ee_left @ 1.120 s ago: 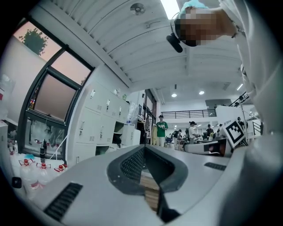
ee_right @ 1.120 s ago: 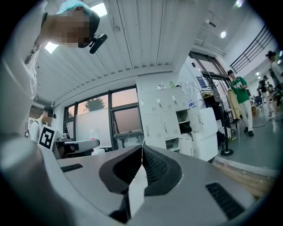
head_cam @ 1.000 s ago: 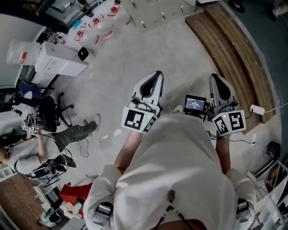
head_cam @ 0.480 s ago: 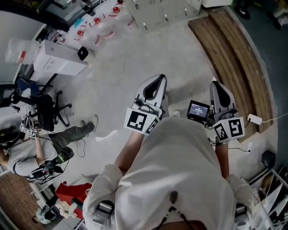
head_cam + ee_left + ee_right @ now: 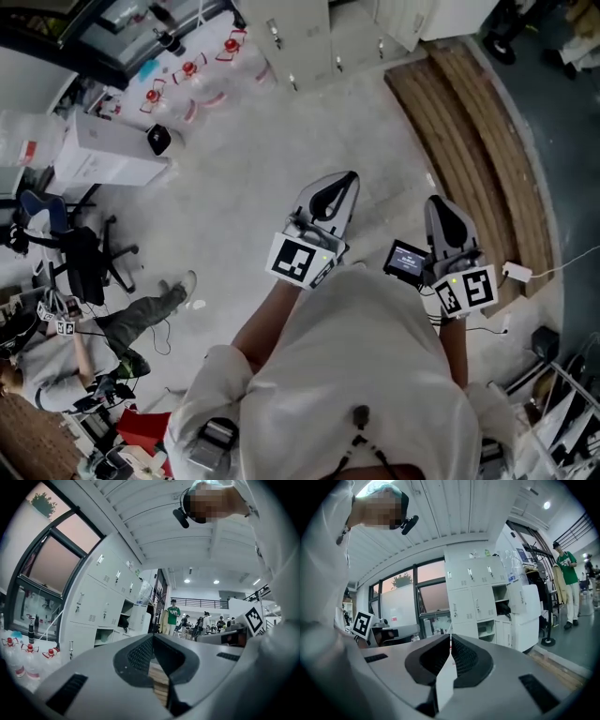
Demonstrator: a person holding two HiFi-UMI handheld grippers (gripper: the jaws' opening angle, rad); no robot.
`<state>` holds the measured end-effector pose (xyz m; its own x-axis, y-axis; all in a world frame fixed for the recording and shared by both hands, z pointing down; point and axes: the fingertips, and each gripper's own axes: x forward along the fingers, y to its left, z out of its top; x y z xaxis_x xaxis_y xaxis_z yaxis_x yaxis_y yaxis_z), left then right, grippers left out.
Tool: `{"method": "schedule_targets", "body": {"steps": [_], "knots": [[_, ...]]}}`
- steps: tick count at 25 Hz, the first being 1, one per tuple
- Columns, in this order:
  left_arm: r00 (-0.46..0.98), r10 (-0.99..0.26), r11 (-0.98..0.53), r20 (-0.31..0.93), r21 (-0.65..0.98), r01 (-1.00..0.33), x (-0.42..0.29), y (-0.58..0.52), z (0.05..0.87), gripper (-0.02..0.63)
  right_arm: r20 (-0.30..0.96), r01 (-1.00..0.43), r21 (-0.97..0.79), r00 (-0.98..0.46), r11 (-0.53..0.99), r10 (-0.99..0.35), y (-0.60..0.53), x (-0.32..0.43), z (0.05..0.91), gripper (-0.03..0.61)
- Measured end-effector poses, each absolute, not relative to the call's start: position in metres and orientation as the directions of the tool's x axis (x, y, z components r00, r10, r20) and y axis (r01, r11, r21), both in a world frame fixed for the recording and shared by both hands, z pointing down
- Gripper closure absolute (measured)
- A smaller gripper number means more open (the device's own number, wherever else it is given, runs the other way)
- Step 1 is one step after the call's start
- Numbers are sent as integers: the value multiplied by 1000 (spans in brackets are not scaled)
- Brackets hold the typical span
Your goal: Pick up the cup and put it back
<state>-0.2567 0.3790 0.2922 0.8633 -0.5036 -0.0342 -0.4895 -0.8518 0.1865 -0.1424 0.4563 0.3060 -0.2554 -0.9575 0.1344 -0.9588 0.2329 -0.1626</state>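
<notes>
No cup shows in any view. Both grippers are held level in front of the person, above the grey floor. In the head view my left gripper (image 5: 349, 178) is left of centre and my right gripper (image 5: 433, 202) is beside it, each with its marker cube near the hand. In the left gripper view the left gripper (image 5: 153, 636) has its jaw tips touching and nothing between them. In the right gripper view the right gripper (image 5: 450, 637) is likewise shut and empty. A small screen (image 5: 407, 262) sits on the right gripper.
White lockers (image 5: 300, 37) stand ahead, with a strip of wooden planks (image 5: 478, 122) to the right. Bottles with red caps (image 5: 192, 70), a white box (image 5: 103, 155) and an office chair (image 5: 80, 253) lie left. A seated person (image 5: 84, 347) is at lower left; people stand far off (image 5: 173, 616).
The person has moved across the floor toward the lockers, carrying both grippers along. The lockers and planks show more fully. Both jaws stay shut.
</notes>
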Motion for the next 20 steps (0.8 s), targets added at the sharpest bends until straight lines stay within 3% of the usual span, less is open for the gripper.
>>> {"method": "schedule_targets", "body": {"steps": [7,20], "knots": [[894,-446,-887,-47,160,-434,-266,294,285,606,153,-974,-143,-195,173,-969,373,-153,301,551],[890,-454,-879,-37,183,-441,-255,210,291,606,194,-974,-158,-193,164,-962,289,-138,315,551]]}}
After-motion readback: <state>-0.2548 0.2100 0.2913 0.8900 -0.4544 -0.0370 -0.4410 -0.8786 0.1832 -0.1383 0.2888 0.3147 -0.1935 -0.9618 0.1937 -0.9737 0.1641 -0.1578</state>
